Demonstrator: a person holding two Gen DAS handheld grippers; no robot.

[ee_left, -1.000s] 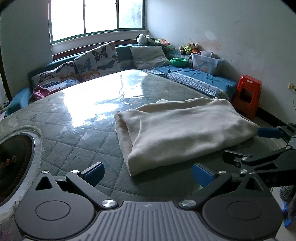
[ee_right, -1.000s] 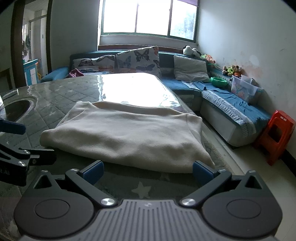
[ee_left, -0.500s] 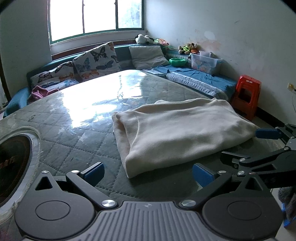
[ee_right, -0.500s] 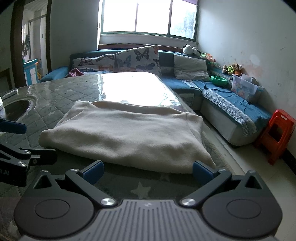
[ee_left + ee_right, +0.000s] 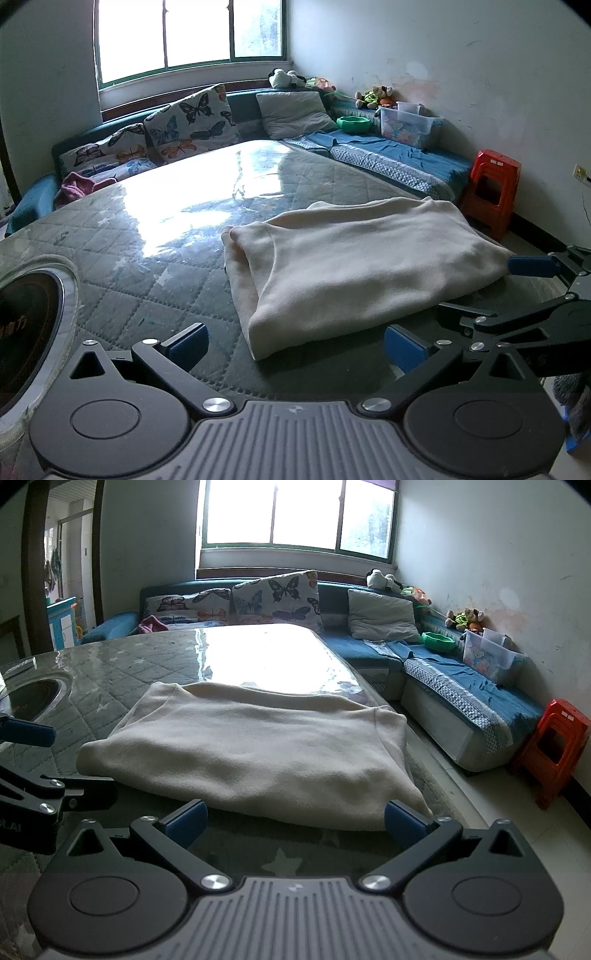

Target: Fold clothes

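1. The left hand-held gripper (image 5: 293,345) is waiting just in front of the near left corner of the garment. Its jaws are standing wide apart and are holding nothing. The right hand-held gripper (image 5: 293,819) is doing the same at the near right edge, also spread apart and empty.
2. The tabletop (image 5: 155,236), covered with a quilted green cloth under clear plastic, is carrying the work. A round dark plate is sitting inset at its left.
3. The cream garment (image 5: 354,258) is lying on the right part of the tabletop, already doubled over. Its near edge is looking thick and rounded, and its right side is lying close to the edge of the tabletop.
4. I am judging that one fold is done and both tools are getting ready for another.
5. The next move is probably asking each tool to come lower and forward, to slide one finger under the near edge, and to close on all the layers together.
6. The cloth is looking soft and thick, so a shallow bite is risking to catch only the top layer.
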